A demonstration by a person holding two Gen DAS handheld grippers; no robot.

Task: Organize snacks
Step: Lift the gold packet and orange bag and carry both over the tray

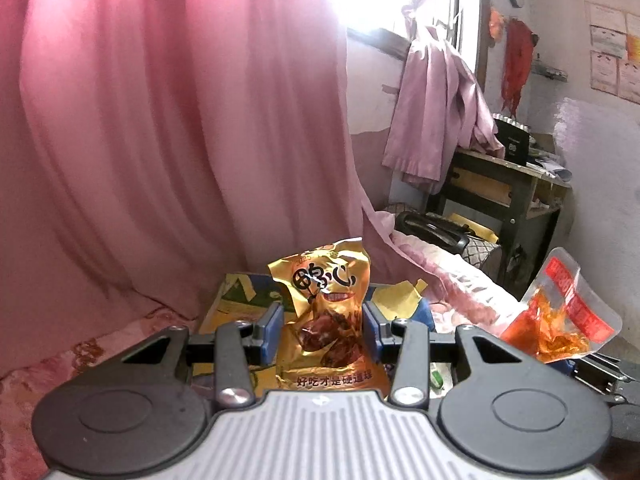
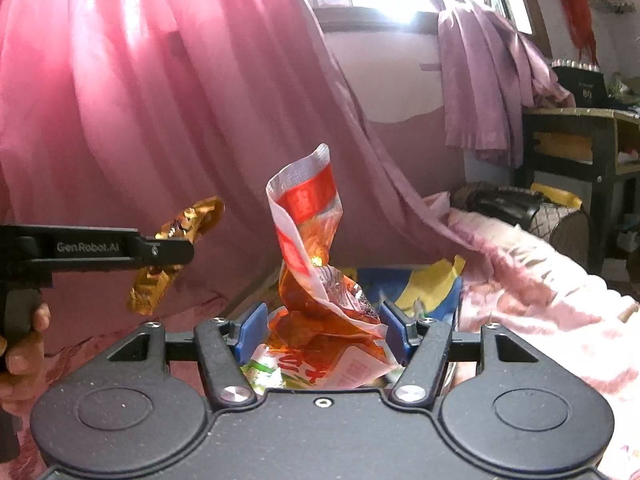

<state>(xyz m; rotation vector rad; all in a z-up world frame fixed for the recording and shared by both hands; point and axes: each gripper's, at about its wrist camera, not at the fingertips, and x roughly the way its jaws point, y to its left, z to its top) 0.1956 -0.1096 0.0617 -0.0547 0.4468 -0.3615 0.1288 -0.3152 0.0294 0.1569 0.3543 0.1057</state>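
My left gripper (image 1: 323, 330) is shut on a crinkled gold snack packet (image 1: 326, 304) with black characters, its blue pads pressing both sides. The same gold packet (image 2: 176, 256) shows edge-on in the right wrist view, held by the left gripper's black finger. My right gripper (image 2: 323, 334) is shut on a red and clear pouch of orange snack (image 2: 316, 264) that stands up twisted between the blue pads. That red pouch (image 1: 560, 312) appears at the right of the left wrist view. Both packets hang above a yellow and blue bag (image 1: 236, 300) lying on the bed.
A pink curtain (image 1: 160, 120) fills the left and back. A pink floral blanket (image 2: 540, 300) covers the bed to the right. A dark wooden desk (image 1: 504, 192) stands at the far right under a window, with a black bag (image 1: 436, 232) beside it. A hand (image 2: 24, 340) holds the left gripper's handle.
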